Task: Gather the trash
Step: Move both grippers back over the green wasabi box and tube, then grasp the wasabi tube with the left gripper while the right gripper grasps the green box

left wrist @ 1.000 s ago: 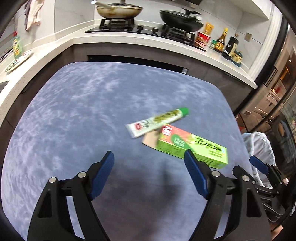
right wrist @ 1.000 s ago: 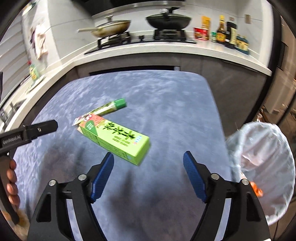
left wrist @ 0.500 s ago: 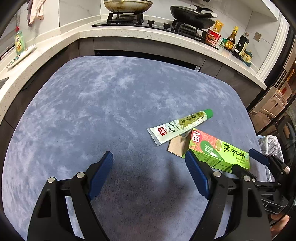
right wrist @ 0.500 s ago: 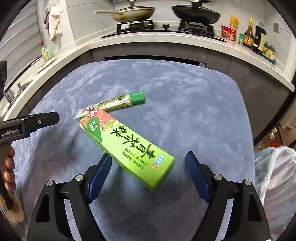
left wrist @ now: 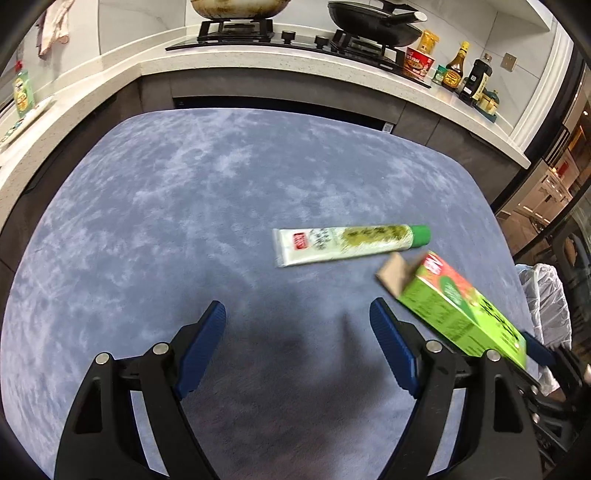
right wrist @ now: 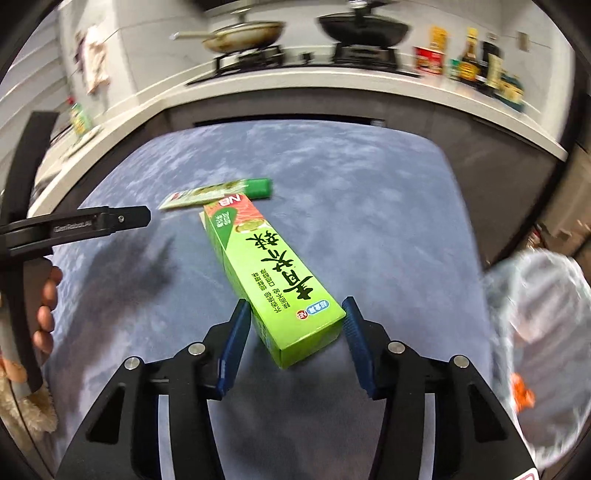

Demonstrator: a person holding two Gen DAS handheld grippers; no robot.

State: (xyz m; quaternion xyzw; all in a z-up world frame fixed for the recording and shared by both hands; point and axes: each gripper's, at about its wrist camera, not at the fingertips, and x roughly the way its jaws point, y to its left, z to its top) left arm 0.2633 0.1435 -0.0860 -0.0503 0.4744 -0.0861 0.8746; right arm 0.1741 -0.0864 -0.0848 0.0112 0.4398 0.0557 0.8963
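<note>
A green carton (right wrist: 275,273) with an open brown flap sits between the pads of my right gripper (right wrist: 295,328), which is shut on its near end and holds it tilted off the blue table (right wrist: 369,221). The carton also shows at the right of the left wrist view (left wrist: 458,314). A white and green tube (left wrist: 351,243) lies flat on the table; in the right wrist view it (right wrist: 221,190) lies just beyond the carton. My left gripper (left wrist: 297,343) is open and empty above the table, left of the carton and short of the tube.
A bin with a clear plastic liner (right wrist: 546,332) stands off the table's right edge; it also shows in the left wrist view (left wrist: 546,295). A counter with a stove and pans (left wrist: 236,22) and bottles (left wrist: 465,74) runs behind the table.
My right gripper has closed on the carton's near end and tilted it up. My left gripper has edged forward toward the tube.
</note>
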